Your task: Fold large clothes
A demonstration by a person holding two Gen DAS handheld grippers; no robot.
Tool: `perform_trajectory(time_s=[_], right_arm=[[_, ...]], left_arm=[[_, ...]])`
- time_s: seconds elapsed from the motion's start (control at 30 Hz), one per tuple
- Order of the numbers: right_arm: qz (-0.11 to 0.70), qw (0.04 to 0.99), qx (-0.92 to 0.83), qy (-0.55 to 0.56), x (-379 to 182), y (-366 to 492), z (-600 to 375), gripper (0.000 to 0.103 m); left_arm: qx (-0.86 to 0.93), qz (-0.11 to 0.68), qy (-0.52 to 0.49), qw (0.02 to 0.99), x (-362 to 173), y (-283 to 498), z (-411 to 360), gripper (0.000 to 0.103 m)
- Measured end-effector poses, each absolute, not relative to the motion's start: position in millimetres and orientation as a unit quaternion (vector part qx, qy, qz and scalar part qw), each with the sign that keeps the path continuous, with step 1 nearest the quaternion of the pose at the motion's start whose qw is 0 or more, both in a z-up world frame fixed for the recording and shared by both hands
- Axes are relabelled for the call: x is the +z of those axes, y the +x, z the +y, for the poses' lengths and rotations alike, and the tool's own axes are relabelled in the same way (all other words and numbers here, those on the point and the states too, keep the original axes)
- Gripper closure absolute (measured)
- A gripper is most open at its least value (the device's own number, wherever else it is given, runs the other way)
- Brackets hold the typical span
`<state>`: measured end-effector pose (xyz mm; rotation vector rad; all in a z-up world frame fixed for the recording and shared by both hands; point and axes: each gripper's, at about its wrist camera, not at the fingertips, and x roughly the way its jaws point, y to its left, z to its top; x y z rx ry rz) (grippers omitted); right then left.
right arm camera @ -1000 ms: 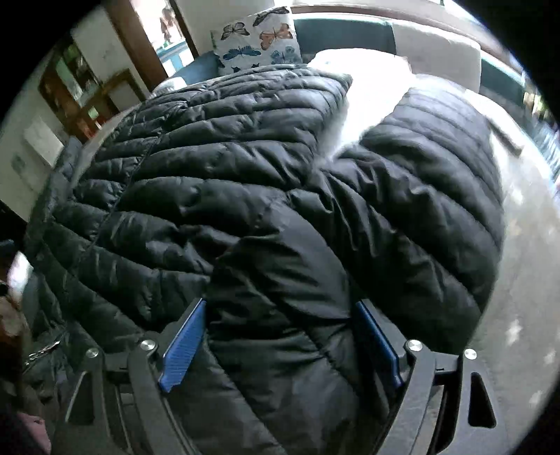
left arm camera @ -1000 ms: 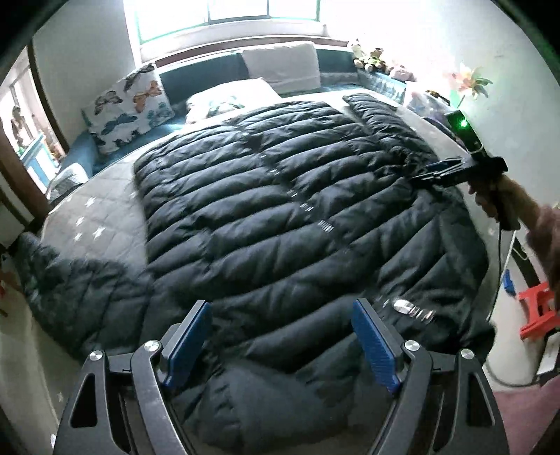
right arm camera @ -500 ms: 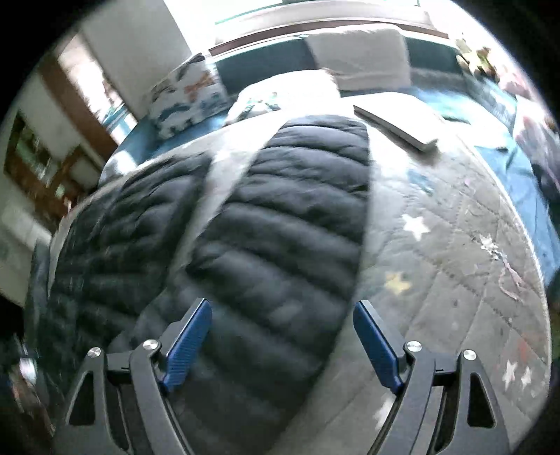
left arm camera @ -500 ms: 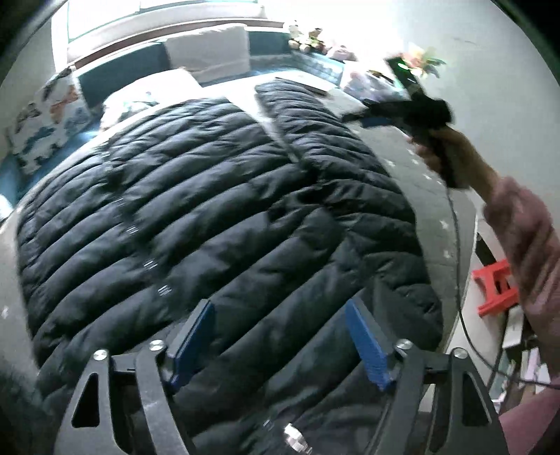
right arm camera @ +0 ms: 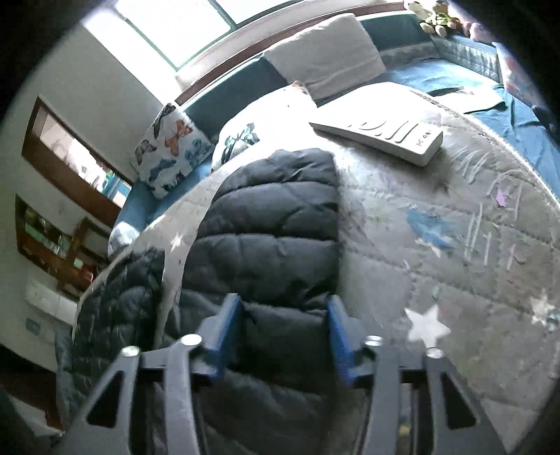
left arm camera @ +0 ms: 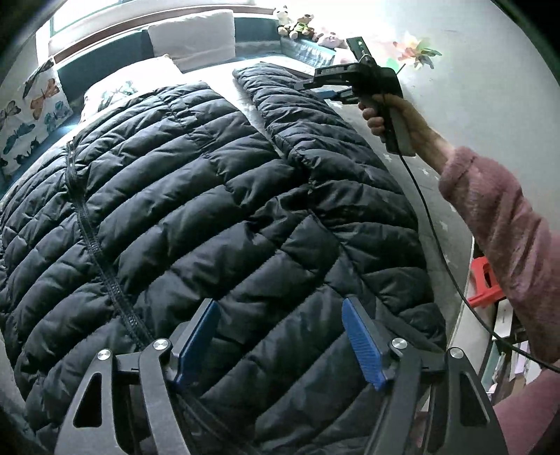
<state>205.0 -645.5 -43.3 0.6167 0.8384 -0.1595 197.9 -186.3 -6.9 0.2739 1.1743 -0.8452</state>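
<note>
While the black puffer jacket [left arm camera: 217, 217] lies spread flat over the grey quilted mattress [left arm camera: 434, 210], both grippers sit over it.

Left wrist view
- jacket: front up, zip [left arm camera: 94, 245] running down its left part; covers most of the mattress from the near edge toward the head end
- sleeve [left arm camera: 297, 105]: laid out straight along the right edge of the mattress, cuff toward the head end
- left gripper [left arm camera: 280, 336]: blue pads [left arm camera: 360, 343] stand wide apart above the jacket near the mattress's near edge; fabric shows between them but the pads press on nothing
- right gripper [left arm camera: 315, 85]: at the sleeve's cuff end, held by a hand [left arm camera: 395, 119] in a pink fuzzy sleeve (cable trails from the handle)
- pillows [left arm camera: 196, 38]: white ones plus a butterfly cushion [left arm camera: 31, 108] along the head end
- soft toys [left arm camera: 297, 26]: far right corner
- red stool [left arm camera: 486, 283]: on the floor past the right edge

Right wrist view
- right gripper [right arm camera: 283, 332]: jaws have just been closing, now about a third apart, with the sleeve [right arm camera: 273, 224] between them; blue pads [right arm camera: 227, 325] sit against its two sides, and whether they squeeze it I cannot tell (frame is blurry)
- sleeve: runs away from the gripper toward the head end, cuff stopping short of the pillows [right arm camera: 325, 59]
- mattress [right arm camera: 455, 245]: bare to the right of the sleeve, with star prints and scribble marks
- white flat box [right arm camera: 381, 136]: on the mattress near the head end, apart from the cuff
- jacket body [right arm camera: 115, 297]: left of the sleeve, a strip of mattress between them
</note>
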Motion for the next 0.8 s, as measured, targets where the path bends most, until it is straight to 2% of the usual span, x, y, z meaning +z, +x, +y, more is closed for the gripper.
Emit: perform_trajectory(time_s=[0.1,0.13,0.5,0.8], right_arm=[[0.395,0.857,-0.076,0.323,-44,201,-653,0.088],[0.385,0.858,-0.071,0.333,-39,193,-656,0.089],[0.317,0.899,-0.084,0.29,58,136,-642,0.093],[0.27,0.936,-0.034,0.223,131,114,-562,0.095]], left_arm=[[-0.383,0.54,0.12,0.74,-8,202,-188,0.026],[-0.381,0.541,0.118,0.74,-9,205,-189,0.026],[-0.354,0.533,0.144,0.755,-13,224,-231,0.026],[-0.306,0.522,0.185,0.774,-41,230,-261,0.027]])
